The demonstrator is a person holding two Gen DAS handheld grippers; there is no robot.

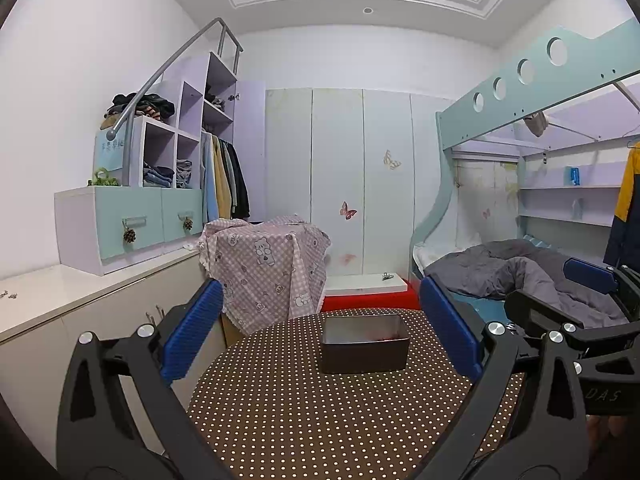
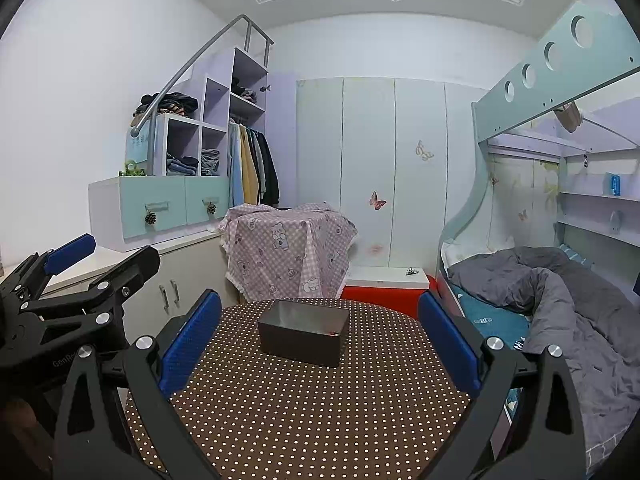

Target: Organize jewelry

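Both grippers are being held above the near edge of the table [image 1: 280,420], jaws apart and empty: the left gripper [image 1: 320,332] and the right gripper [image 2: 320,340]. The box [image 1: 365,344] is being viewed straight ahead of the left gripper, long axis crosswise, and slightly left of the right one. Nothing is obstructing the path. Faint reddish contents are being glimpsed inside the box; they cannot be identified. The covered stand [image 1: 266,268] is standing beyond.

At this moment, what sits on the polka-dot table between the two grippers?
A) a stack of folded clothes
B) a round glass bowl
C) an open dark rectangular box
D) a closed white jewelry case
C: the only thing on the polka-dot table is a dark box with no lid, its pale inside showing in both wrist views, with the left gripper and right gripper open and apart from it.
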